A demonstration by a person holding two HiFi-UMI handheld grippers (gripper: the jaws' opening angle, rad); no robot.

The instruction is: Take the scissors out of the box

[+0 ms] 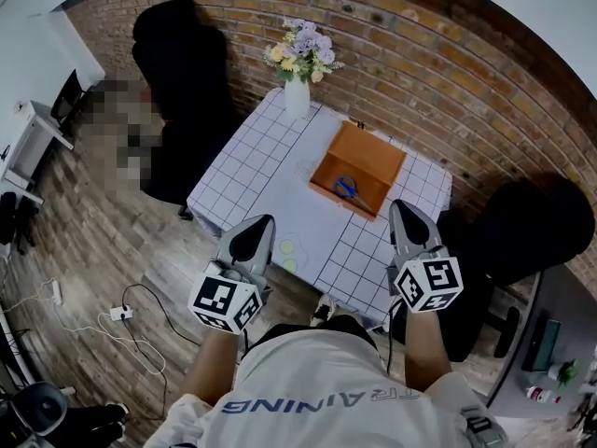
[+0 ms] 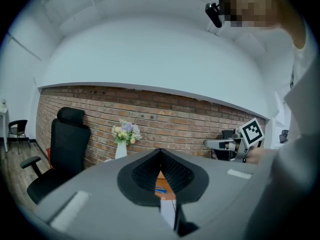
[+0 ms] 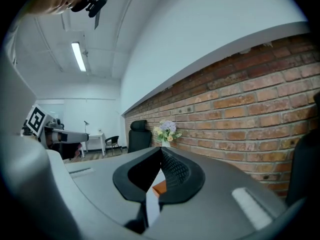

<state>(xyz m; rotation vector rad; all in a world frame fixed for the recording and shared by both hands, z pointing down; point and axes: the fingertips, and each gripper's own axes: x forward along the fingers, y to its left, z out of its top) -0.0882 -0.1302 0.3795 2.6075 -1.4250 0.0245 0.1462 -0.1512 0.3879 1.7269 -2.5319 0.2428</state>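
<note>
An open orange box [image 1: 359,168] lies on the grid-patterned table [image 1: 270,157] in the head view, with blue-handled scissors [image 1: 347,188] lying inside it. My left gripper [image 1: 264,222] hovers over the table's near edge, left of the box, shut and empty. My right gripper [image 1: 400,206] is just off the box's near right corner, also shut and empty. In the left gripper view the jaws [image 2: 160,152] meet at their tips; below them a strip of the box [image 2: 165,183] and scissors [image 2: 161,190] shows. The right gripper view shows closed jaws [image 3: 161,150] and a bit of the box [image 3: 159,187].
A white vase of flowers [image 1: 298,68] stands at the table's far corner against the brick wall. Black office chairs stand at the back left [image 1: 182,63] and to the right [image 1: 527,231]. Cables and a power strip [image 1: 119,314] lie on the wooden floor at left.
</note>
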